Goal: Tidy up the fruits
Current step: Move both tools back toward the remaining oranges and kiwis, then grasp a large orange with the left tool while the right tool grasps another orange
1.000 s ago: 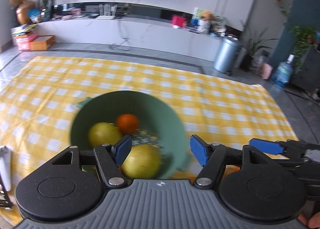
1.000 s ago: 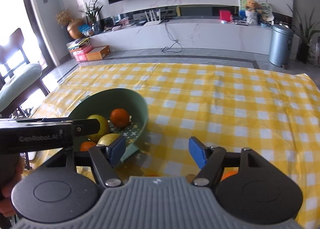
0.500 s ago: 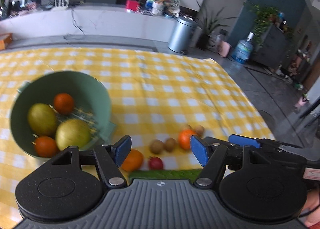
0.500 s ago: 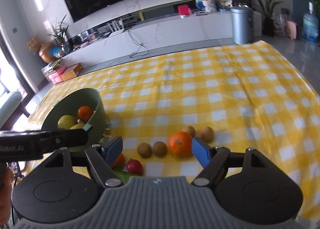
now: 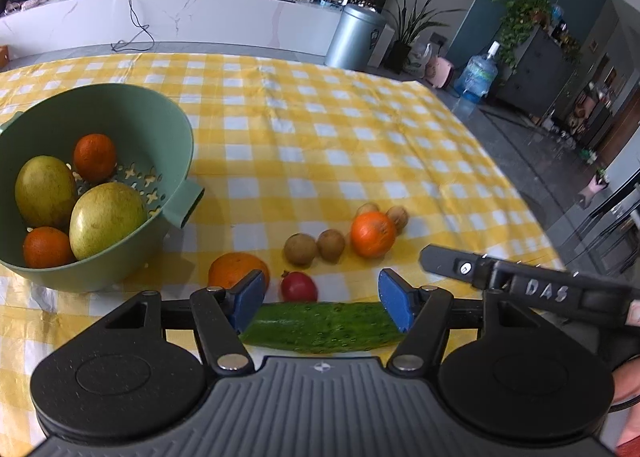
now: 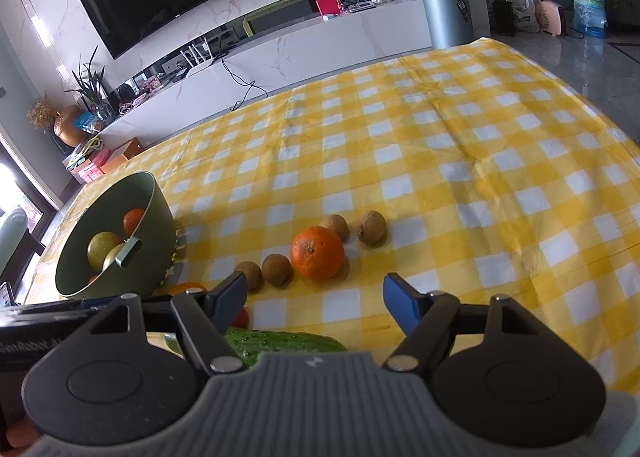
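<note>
left gripper (image 5: 322,299) closing, nothing gripped | right gripper (image 6: 314,299) wide, empty | cucumber (image 5: 320,327) bottom centre: firm, slick, elongated; grip mid-length across its width

Far checked tablecloth (image 6: 460,129) bare, green colander (image 5: 160,137) blocking left, fruit row (image 6: 318,253) and cucumber (image 5: 320,325) crowding near edge

I see a yellow-and-white checked tablecloth (image 5: 320,129), creased and faintly shiny. At near left sits a matt green plastic colander bowl (image 5: 168,145). A bumpy dark green cucumber (image 5: 320,327) lies nearest; the pebbled orange (image 6: 317,253) looks slightly glossy.
</note>
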The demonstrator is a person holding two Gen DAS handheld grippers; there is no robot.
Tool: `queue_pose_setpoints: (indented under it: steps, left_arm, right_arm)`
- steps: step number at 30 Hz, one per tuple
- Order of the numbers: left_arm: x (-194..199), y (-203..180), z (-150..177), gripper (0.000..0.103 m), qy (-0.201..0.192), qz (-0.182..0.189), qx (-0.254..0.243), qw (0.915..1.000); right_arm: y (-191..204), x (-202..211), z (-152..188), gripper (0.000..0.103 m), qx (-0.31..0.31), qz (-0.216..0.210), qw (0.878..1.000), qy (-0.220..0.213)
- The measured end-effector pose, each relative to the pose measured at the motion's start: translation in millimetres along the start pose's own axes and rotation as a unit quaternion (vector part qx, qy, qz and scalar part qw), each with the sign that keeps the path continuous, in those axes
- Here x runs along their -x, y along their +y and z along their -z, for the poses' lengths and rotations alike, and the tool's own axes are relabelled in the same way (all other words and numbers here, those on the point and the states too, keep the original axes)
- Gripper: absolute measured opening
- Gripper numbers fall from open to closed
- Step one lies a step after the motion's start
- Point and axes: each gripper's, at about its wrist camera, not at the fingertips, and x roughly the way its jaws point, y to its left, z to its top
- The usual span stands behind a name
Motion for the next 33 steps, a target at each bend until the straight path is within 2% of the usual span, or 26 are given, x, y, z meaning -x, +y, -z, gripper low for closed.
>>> queue_pose_setpoints:
  steps: [4, 10, 13, 22, 25, 33]
  left_arm:
    - [-7.1, 2.8, 8.4, 0.076, -0.008, -0.036, -0.007, 0.9993]
    - [-17.6, 10.9, 9.6, 0.076, -0.014, -0.084, 0.019, 0.9962]
    - [-21.8, 16.9, 9.7, 0.075, -0.012, -0.094, 0.034, 0.9949]
    - [-31.2, 31.4, 8.8, 0.07, -0.008, -0.08, 0.077, 0.9938]
    - [-32.8, 33.5, 8.7, 0.067, -0.009, -0.079, 0.081, 0.9935]
    - [-39.1, 42.0, 10.3, 0.057, 0.002, -0.075, 0.098, 0.9924]
  right_arm:
    - [1.2, -6.7, 0.1, 0.067, 0.004, 0.004, 1.0, 0.007]
    - [1.3, -19.6, -2.3, 0.066, 0.004, 0.007, 1.0, 0.018]
    - [-0.3, -25.4, -3.4, 0.064, -0.008, 0.007, 1.0, 0.022]
    - [-1.3, -47.1, -12.0, 0.059, -0.033, 0.006, 0.999, 0.022]
    - [-1.0, -55.4, -14.7, 0.054, -0.036, 0.009, 0.999, 0.027]
    - [-3.9, -69.5, -17.3, 0.05, -0.052, 0.003, 0.998, 0.044]
